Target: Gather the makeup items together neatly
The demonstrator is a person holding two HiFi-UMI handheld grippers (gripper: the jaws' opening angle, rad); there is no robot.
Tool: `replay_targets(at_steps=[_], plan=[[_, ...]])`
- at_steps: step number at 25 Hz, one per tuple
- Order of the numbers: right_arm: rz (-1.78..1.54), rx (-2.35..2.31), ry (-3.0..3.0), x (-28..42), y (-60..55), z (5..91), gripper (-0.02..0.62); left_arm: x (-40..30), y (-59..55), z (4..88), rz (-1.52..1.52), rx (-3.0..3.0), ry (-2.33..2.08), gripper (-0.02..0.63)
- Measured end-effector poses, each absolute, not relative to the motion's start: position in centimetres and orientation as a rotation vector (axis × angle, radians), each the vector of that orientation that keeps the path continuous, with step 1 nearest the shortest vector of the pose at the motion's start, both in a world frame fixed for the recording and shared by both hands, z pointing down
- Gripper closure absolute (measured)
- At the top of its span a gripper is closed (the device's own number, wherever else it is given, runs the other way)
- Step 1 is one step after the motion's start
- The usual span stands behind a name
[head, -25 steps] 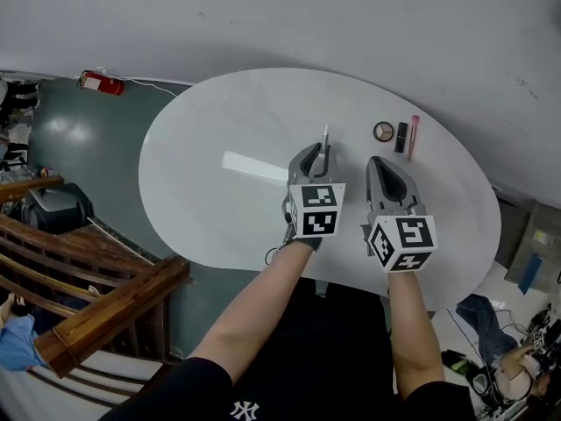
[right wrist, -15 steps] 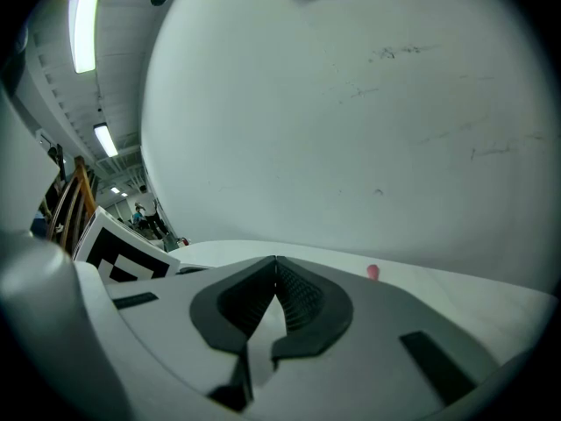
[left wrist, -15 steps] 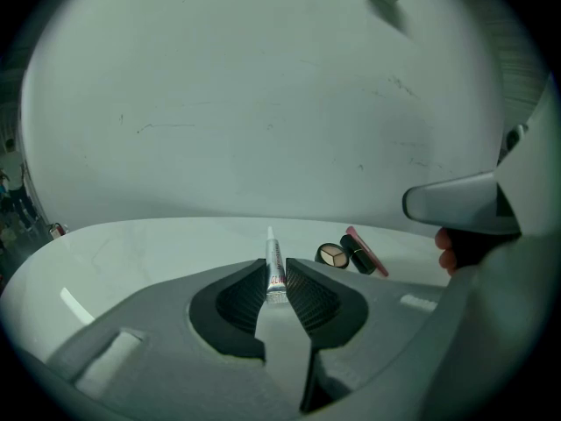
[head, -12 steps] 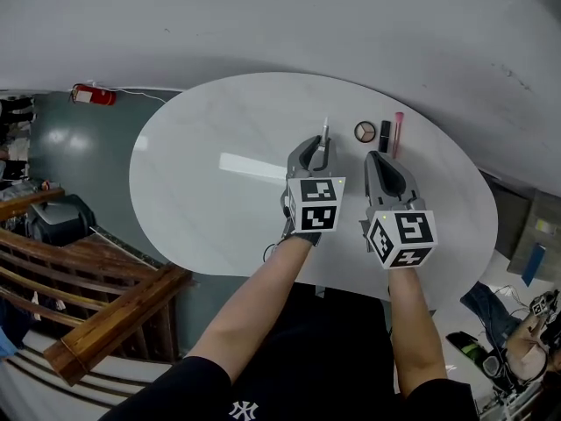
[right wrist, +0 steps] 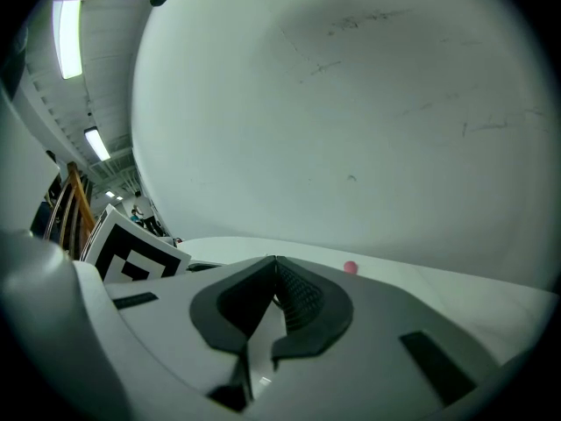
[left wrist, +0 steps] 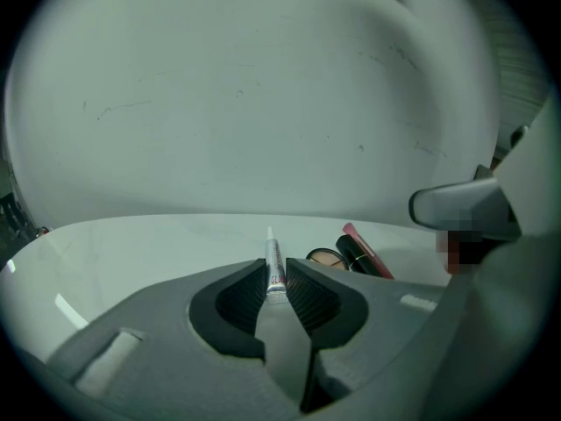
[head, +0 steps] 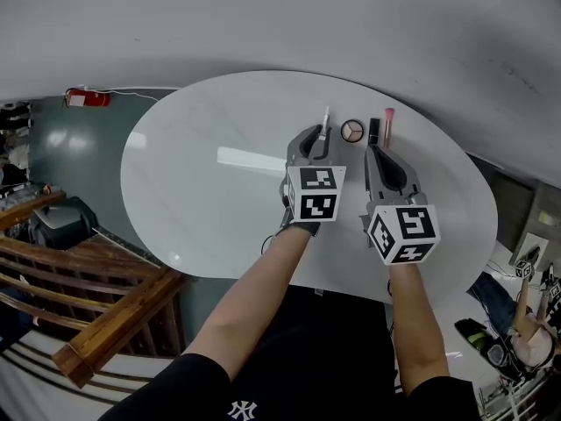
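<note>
My left gripper is shut on a thin silver tube that sticks out forward past the jaws. It hangs over the white oval table, just left of a row of makeup: a round compact, a black lipstick and a pink tube. My right gripper is shut with nothing in it, just short of the row; only the pink tube's tip shows over its jaws.
A white wall rises right behind the table's far edge. A wooden railing and a red fire extinguisher lie off to the left on the floor. A person crouches at the lower right.
Both grippers have moved forward toward the makeup row, the left still carrying the silver tube. The head view has shifted, so the row now sits closer to the grippers.
</note>
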State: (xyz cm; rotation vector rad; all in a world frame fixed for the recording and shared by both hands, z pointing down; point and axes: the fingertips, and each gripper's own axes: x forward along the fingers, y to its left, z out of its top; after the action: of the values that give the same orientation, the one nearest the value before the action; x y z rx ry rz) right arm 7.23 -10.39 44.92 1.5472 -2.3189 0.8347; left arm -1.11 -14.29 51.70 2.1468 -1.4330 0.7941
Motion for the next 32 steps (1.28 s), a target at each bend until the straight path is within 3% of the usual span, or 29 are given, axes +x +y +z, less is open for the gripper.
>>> replay_targets(at_steps=[21, 32], plan=[[0.897, 1.548, -2.3, 8.2, -11.0, 46.8, 0.578, 0.2, -15.0, 53.7, 0.8, 2.149, -1.342, 0.528], [0.875, 1.554, -2.315, 7.8, -10.4, 45.9, 0.58, -0.9, -14.2, 50.7, 0.729, 2.175, -1.4, 0.529]])
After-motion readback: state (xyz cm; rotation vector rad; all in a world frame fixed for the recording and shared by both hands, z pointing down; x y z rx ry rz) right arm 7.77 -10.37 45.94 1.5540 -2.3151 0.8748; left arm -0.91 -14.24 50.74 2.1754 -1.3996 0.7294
